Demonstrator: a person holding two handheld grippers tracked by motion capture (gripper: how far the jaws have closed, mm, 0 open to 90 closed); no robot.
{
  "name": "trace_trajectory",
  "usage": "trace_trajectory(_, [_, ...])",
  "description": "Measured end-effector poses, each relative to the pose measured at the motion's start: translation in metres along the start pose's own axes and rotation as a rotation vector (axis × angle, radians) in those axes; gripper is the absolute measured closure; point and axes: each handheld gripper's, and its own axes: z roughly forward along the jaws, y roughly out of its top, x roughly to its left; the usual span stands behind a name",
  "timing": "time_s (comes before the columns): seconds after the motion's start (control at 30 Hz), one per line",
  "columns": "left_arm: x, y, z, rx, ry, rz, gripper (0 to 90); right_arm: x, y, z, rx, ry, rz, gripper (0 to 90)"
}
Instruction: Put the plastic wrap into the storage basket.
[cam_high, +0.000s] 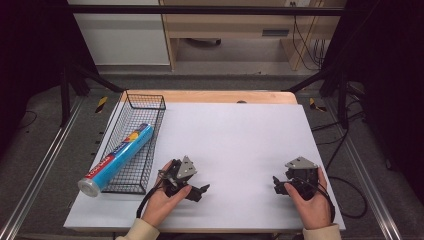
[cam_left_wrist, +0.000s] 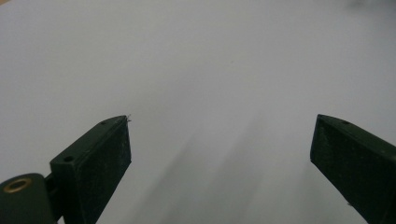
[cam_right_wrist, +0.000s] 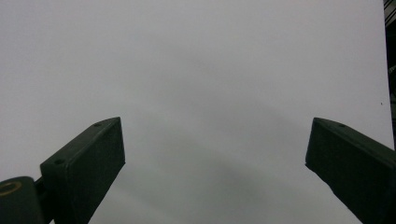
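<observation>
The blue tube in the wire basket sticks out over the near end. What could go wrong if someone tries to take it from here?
1. The blue tube lies slanted, its capped end past the wire basket rim and near the white table edge; a push might roll it off.
2. The light basket could slide or tip when the tube is pulled.
3. The left tool, open, is nearest; a round tube may slip from its jaws.

High view overhead facing forward, gripper views close, sharing white table (cam_high: 240, 135)

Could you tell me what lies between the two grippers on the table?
Nothing: in the high view, bare white tabletop separates the left gripper from the right gripper.
</observation>
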Motion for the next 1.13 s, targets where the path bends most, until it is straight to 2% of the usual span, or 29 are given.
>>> trace_trajectory(0.17, [0.007,-0.009,-0.005,-0.002,-0.001,-0.031,5.2,0.000,0.000,-0.001,0.000,-0.002,0.004,5.0])
trace_trajectory(0.33, [0.009,-0.014,-0.008,-0.001,0.002,-0.032,5.0,0.001,-0.002,-0.001,-0.001,-0.001,0.001,5.0])
trace_trajectory(0.5, [0.010,-0.020,-0.011,-0.015,-0.014,-0.037,4.8,0.001,-0.003,-0.002,-0.010,0.003,0.007,5.2])
trace_trajectory(0.7, [0.010,-0.026,-0.014,-0.042,-0.016,-0.050,4.8,0.002,-0.006,-0.003,-0.033,0.044,0.034,5.5])
trace_trajectory(0.87, [0.010,-0.026,-0.014,-0.049,-0.019,-0.085,4.7,0.005,-0.008,-0.003,-0.052,0.080,0.053,5.8])
trace_trajectory(1.13, [0.008,-0.021,-0.024,-0.075,-0.013,-0.068,4.6,0.002,-0.012,0.001,-0.114,0.114,0.047,6.0])
